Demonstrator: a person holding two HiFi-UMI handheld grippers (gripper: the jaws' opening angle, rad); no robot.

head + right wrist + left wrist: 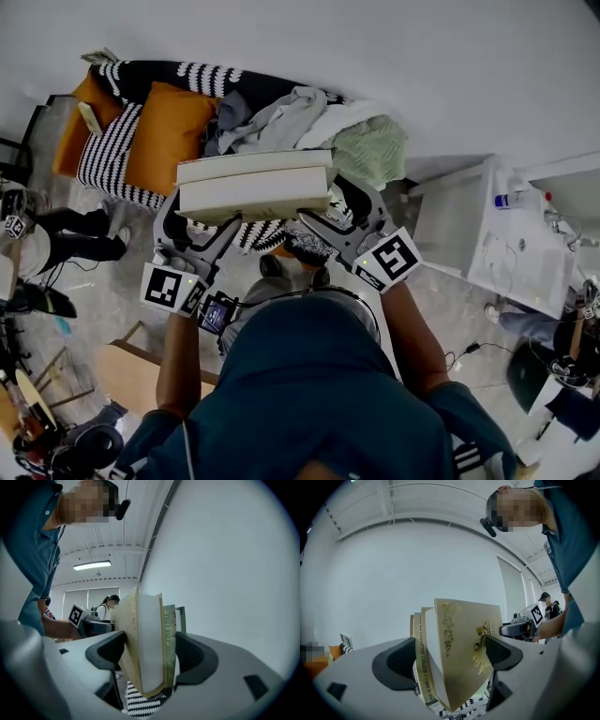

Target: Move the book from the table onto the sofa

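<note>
Closest to us are the dark pads [401, 663]. The left gripper [450, 660] is clenched on one end of the book [464, 648], pressing its outer covers. The right gripper [150, 656] is clenched the same way on the other end. What we carry is really a small stack: a cream cover with gold ornament outermost and further volumes pressed behind it. In the head view it rides level in the air between the two tools, off the table and over the front edge of the striped sofa [103, 155].

We judge the carry nearly done. For the set-down we want equal squeeze on both ends so no inner volume slips, and a flat descent. The landing should be on bare striped seat beside the orange cushion [169, 136], short of the heaped clothes [281, 117]. Jaws should part only once the seat takes the weight.
</note>
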